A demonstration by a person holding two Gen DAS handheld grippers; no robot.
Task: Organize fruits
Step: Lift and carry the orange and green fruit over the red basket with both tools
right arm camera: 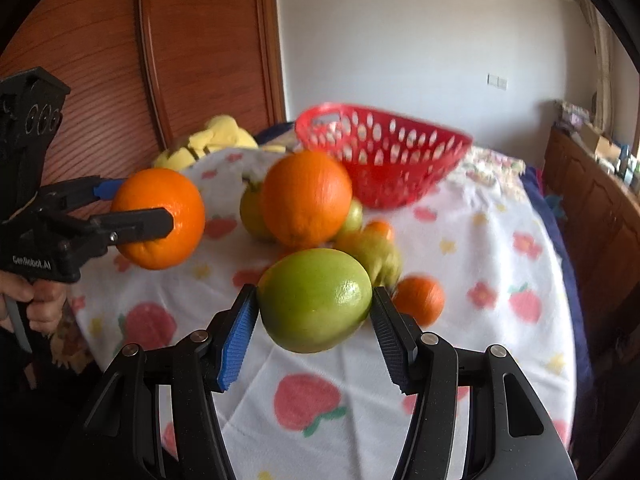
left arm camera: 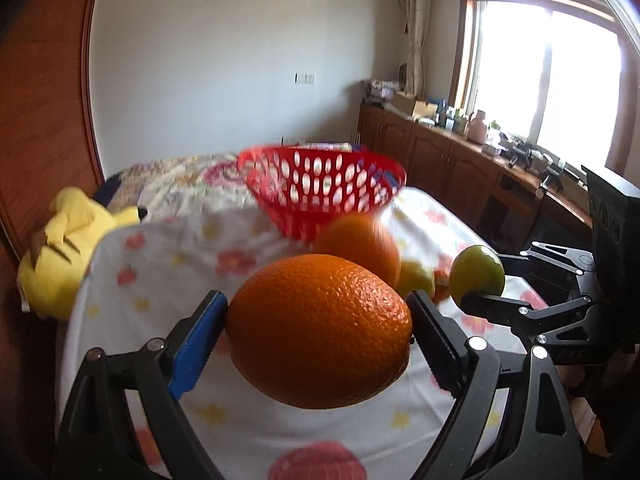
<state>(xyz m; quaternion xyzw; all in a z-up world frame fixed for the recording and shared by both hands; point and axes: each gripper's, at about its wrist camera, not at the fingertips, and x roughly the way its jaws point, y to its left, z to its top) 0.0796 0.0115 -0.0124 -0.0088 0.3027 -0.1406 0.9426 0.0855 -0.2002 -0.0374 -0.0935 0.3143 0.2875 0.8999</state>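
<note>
The left claw (left arm camera: 318, 332) is closed on a large orange (left arm camera: 320, 330), its blue pad pressed to one side of the fruit and its black pad to the other, so the jaws stand wide around it. The orange hangs clear above the bed (left arm camera: 240, 420), which is covered by a white cloth printed with flowers and strawberries. In the right wrist view the same claw (right arm camera: 136, 204) comes in from the left edge with the orange (right arm camera: 160, 220) at its tip, and the person's hand (right arm camera: 36, 304) grips the handle below it.

The right claw (right arm camera: 314, 320) is clamped on a green citrus fruit (right arm camera: 316, 300), again blue pad on one side and black pad on the other, the jaws less wide than the left one's. This fruit is also lifted off the cloth. From the left wrist view it (left arm camera: 476, 270) shows at the right, held at the end of the other claw (left arm camera: 476, 284).

Behind both, a pile of fruit lies on the bed: a second big orange (right arm camera: 306, 198), several greenish-yellow fruits (right arm camera: 374, 254), and 2 small oranges, 1 (right arm camera: 420, 300) just beside the held green fruit. A red perforated basket (right arm camera: 384, 160) sits farther back on the cloth, beyond the pile. A yellow plush toy (left arm camera: 64, 248) lies at the bed's far-left edge against the wooden panel.
</note>
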